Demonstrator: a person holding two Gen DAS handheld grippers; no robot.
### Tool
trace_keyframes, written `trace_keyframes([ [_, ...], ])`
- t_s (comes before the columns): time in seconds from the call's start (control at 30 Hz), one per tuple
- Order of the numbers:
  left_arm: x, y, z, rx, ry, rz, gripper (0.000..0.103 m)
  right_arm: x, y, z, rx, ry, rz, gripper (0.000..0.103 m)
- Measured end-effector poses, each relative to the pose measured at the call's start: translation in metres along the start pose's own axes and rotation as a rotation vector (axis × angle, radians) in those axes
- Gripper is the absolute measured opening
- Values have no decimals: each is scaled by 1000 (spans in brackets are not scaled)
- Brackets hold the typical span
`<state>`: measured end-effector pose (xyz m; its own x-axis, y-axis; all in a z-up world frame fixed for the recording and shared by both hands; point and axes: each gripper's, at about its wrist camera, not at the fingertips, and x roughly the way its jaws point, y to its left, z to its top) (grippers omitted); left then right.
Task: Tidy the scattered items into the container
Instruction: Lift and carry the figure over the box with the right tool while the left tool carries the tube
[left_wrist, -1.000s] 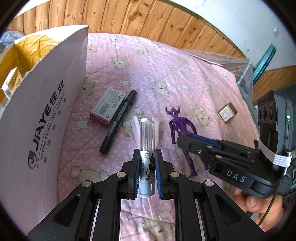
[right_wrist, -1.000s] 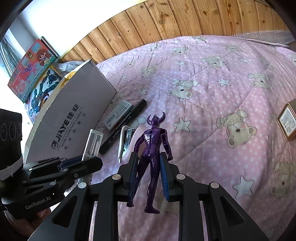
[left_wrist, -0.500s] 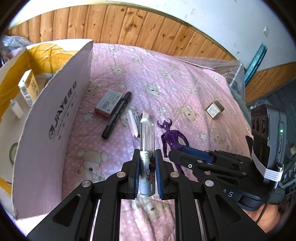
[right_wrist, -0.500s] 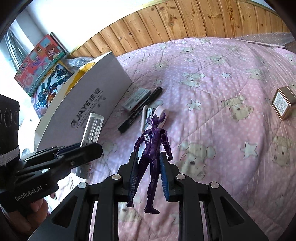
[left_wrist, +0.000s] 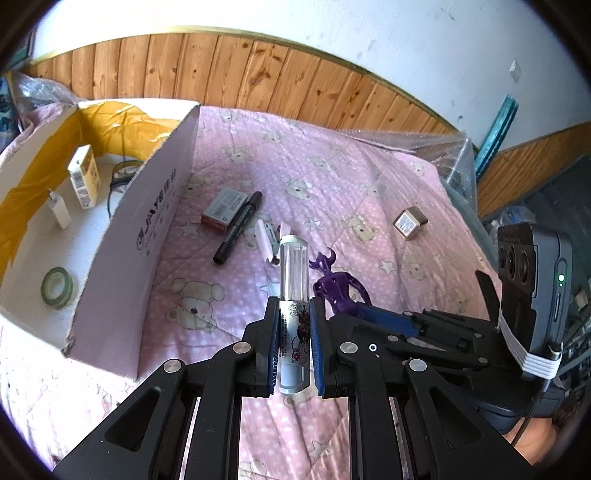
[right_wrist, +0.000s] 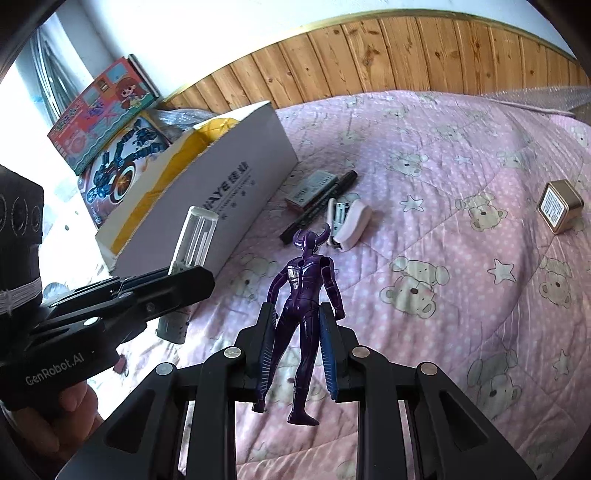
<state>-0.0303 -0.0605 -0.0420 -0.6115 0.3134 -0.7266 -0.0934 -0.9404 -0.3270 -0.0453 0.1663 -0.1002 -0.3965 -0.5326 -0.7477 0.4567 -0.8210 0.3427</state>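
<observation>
The left gripper (left_wrist: 293, 341) was clamped on a clear glue stick (left_wrist: 293, 295) and the right gripper (right_wrist: 297, 354) on a purple figure (right_wrist: 304, 295), both above the pink quilt (right_wrist: 461, 184). Each load should clear the cardboard box's (left_wrist: 147, 236) tall near wall before release. Open room lay inside beside the tape roll (left_wrist: 55, 288).

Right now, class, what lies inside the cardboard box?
Inside the cardboard box: a small yellow carton, a white plug, a green tape roll. Its near wall hides the rest.
</observation>
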Motion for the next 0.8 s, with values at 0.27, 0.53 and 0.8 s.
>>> trace_keyframes([
  [0.27, -19, -2, -11, -1, -31, -18, 15, -14, 19, -13, -28, -15, 3, 25],
  [0.53, -39, 2, -17, -11, -67, -29, 15, -26, 38, -22, -58, -32, 7, 25],
  [0.8, -65, 19, -18, -50, -123, -21, 15, -33, 70, -21, -138, -49, 20, 25],
])
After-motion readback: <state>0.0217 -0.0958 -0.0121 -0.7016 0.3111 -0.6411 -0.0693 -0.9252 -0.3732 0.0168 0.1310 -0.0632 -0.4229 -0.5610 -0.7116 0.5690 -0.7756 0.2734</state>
